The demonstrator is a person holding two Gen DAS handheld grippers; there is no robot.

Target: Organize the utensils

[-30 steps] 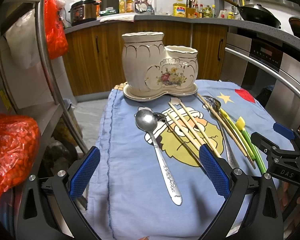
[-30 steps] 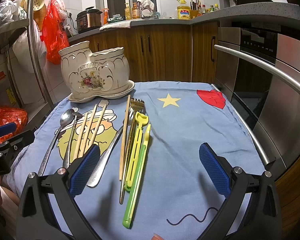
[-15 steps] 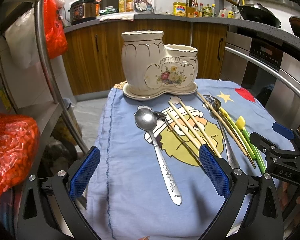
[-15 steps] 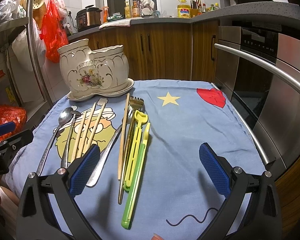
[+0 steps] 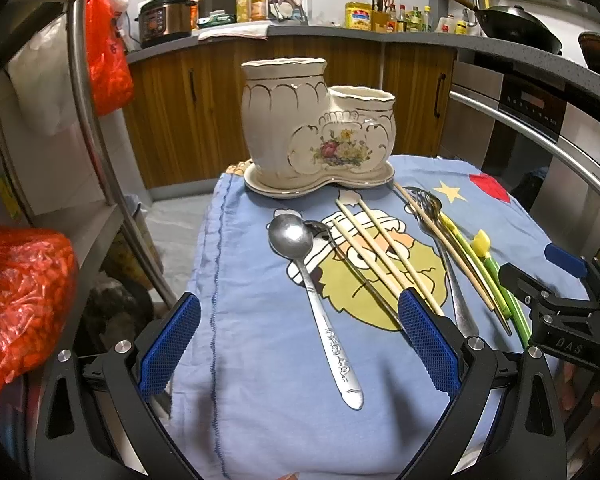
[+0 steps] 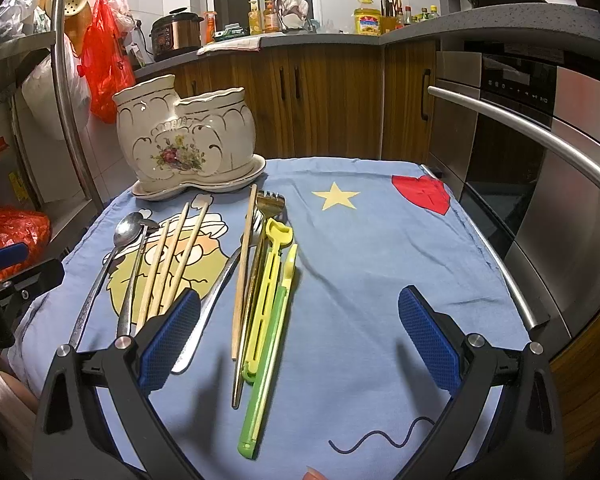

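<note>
A cream ceramic holder with two cups stands on its saucer at the far end of the blue cloth. In front of it lie a large steel spoon, wooden chopsticks, a fork and yellow and green plastic utensils. My left gripper hovers open over the spoon's handle, empty. My right gripper is open above the plastic utensils, also empty.
A metal rack with red bags stands left of the table. An oven with a steel handle is close on the right. Wooden cabinets lie behind. The cloth's right half holds no utensils.
Both grippers have edged slightly forward toward the holder; the utensils lie where they were.
</note>
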